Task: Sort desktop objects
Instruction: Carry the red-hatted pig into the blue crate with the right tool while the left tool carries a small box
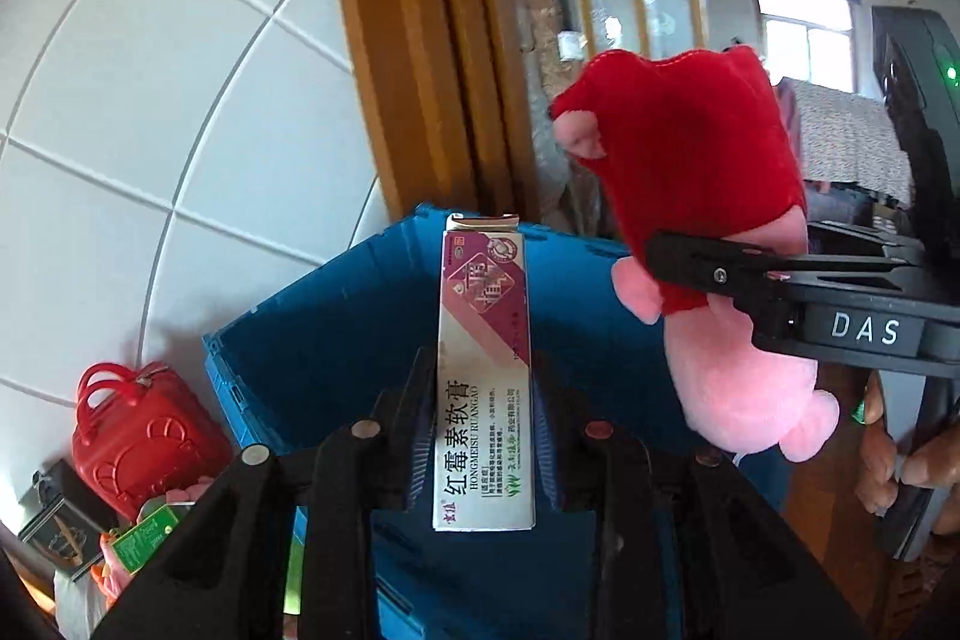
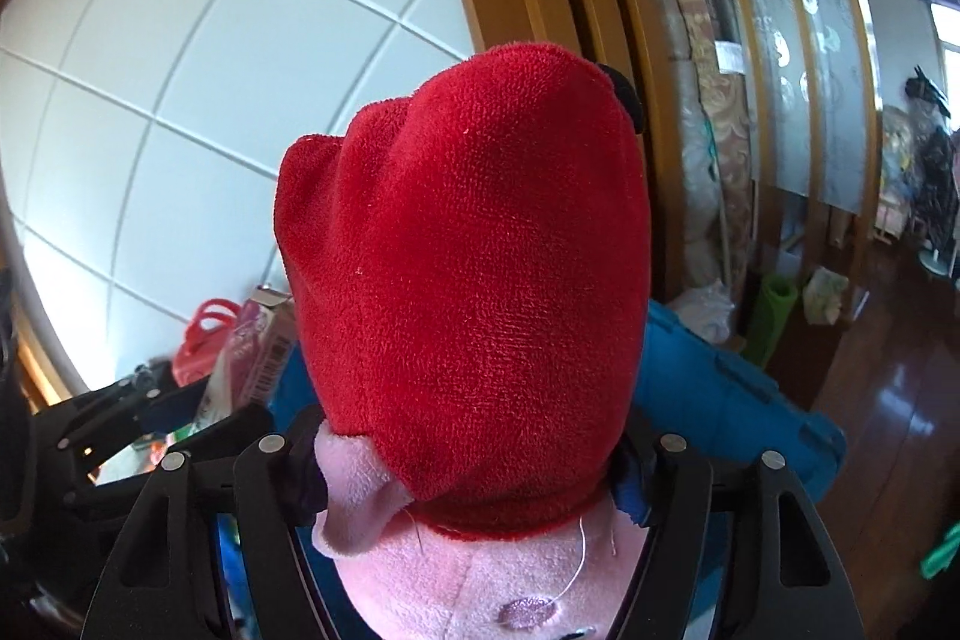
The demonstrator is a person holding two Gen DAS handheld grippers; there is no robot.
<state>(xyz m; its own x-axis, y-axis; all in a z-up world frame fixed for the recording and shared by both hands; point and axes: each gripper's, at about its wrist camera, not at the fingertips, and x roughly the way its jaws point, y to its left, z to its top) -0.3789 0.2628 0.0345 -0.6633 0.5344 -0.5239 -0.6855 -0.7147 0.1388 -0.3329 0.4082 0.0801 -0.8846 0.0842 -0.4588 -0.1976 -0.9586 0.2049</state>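
My left gripper (image 1: 483,430) is shut on a white and maroon ointment box (image 1: 485,370) and holds it upright above a blue plastic crate (image 1: 312,340). My right gripper (image 1: 708,268) is shut on a pink plush pig in a red hood (image 1: 690,160) and holds it to the right of the box, over the crate's right side. In the right wrist view the plush pig (image 2: 468,250) fills the middle, clamped between that gripper (image 2: 474,466). The crate (image 2: 720,388) shows behind it. The ointment box (image 2: 258,340) and the left gripper sit at the lower left.
A red toy handbag (image 1: 138,436), a dark box (image 1: 54,526) and a green packet (image 1: 144,532) lie left of the crate. A white tiled wall (image 1: 150,100) is behind. A wooden door frame (image 1: 408,40) and a dark wooden floor (image 2: 888,400) are to the right.
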